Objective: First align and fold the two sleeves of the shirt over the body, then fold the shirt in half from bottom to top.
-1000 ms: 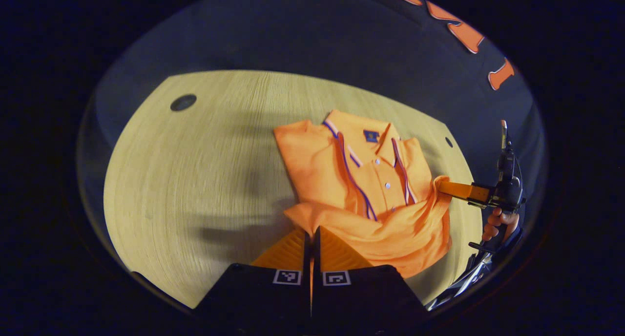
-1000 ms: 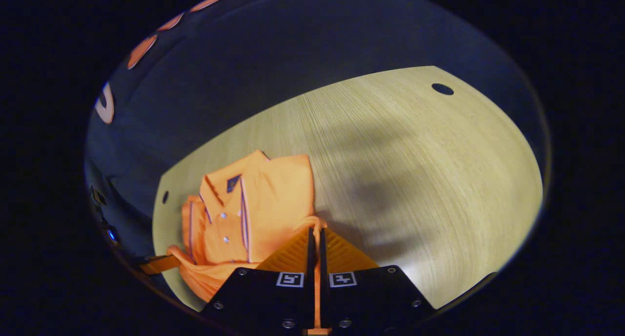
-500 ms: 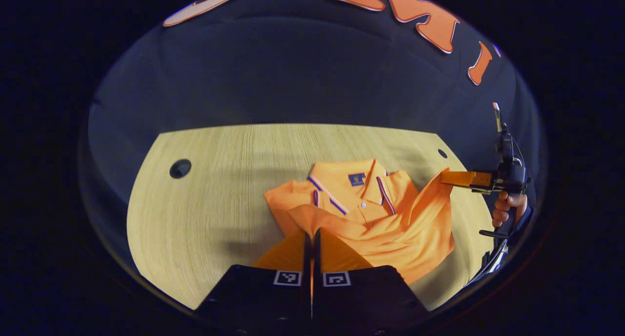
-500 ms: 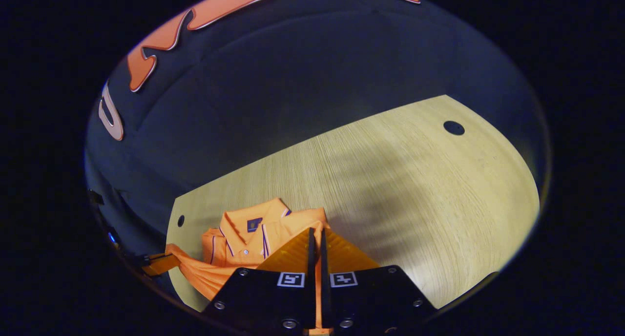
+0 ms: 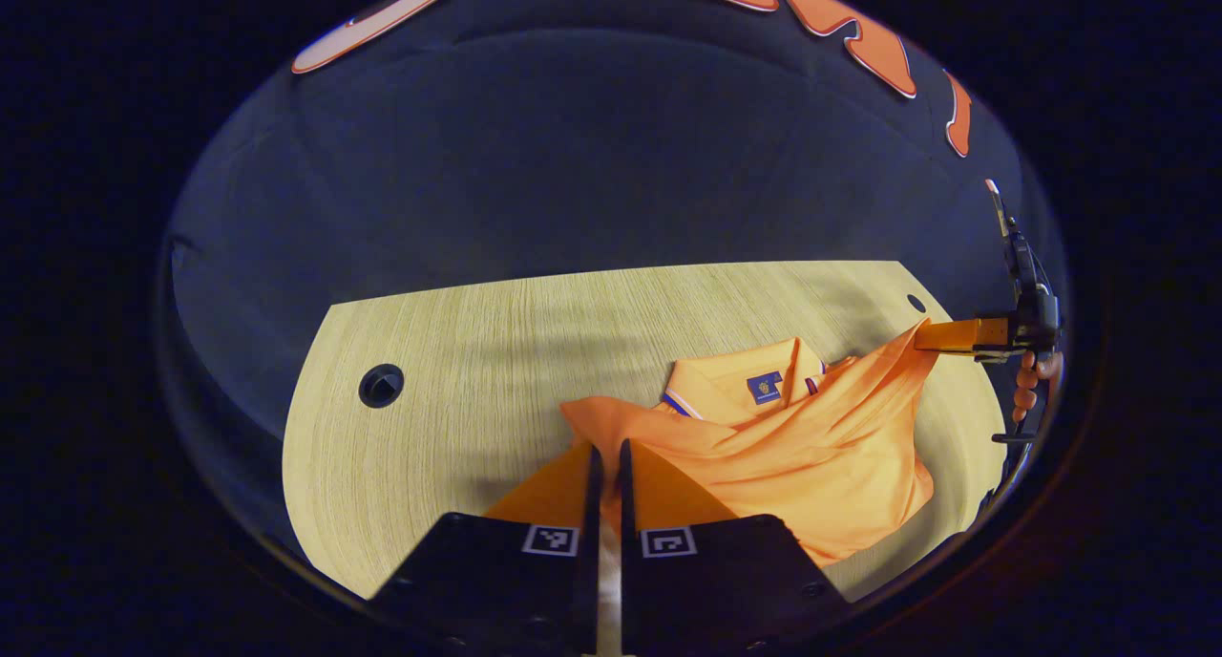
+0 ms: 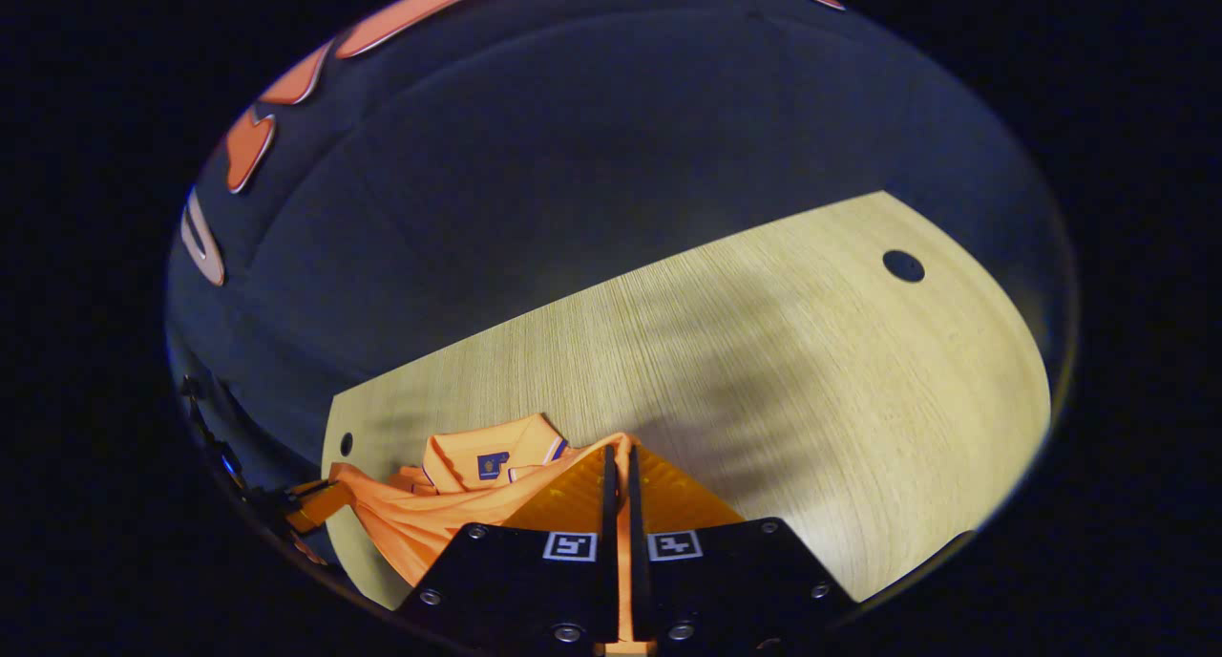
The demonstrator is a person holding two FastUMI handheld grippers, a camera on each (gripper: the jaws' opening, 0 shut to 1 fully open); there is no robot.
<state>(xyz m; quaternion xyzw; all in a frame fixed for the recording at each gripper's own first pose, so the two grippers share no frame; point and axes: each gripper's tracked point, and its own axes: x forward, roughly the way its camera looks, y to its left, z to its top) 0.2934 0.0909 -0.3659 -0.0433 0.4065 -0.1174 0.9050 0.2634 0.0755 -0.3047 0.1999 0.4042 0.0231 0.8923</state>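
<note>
Left gripper view: shirt (image 5: 811,447) collar label (image 5: 764,387), writing unreadable.

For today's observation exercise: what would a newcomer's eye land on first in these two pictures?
The orange shirt, lifted above the pale wooden table, its hem stretched between the two tongs. The left tongs pinch one hem corner in the left gripper view; the right tongs pinch the other. The collar peeks out beyond the raised cloth.

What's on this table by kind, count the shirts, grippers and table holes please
Shirt: 1
Grippers: 2, left gripper, right gripper
Holes in the table: 2, and
Total: 5
</note>
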